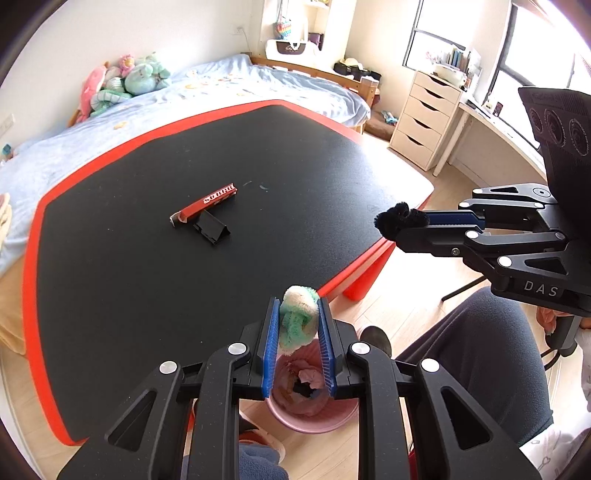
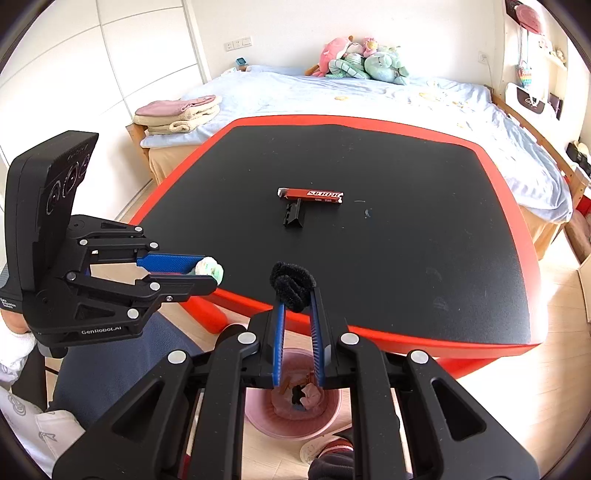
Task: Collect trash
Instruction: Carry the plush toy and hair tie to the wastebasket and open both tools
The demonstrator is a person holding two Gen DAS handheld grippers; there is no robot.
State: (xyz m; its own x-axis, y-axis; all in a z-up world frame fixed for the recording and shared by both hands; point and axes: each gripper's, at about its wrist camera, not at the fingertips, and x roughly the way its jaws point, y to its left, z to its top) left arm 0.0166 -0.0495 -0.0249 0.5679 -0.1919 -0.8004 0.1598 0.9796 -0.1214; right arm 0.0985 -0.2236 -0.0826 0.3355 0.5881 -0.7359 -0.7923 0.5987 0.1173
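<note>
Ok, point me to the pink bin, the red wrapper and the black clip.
pink bin (image 2: 325, 421), right wrist view, on its right rim.
red wrapper (image 2: 312, 195), right wrist view, middle of the printed face.
black clip (image 1: 211, 228), left wrist view, its folded body.

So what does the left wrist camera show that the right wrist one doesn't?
Only the left wrist view shows the cream drawer unit and the windows. Only the right wrist view shows the folded towels on the bed's end. Both show the left tongs gripping a green-and-white fuzzy twist, the right tongs gripping a black fuzzy twist, the red wrapper, the black binder clip and the pink bin.
</note>
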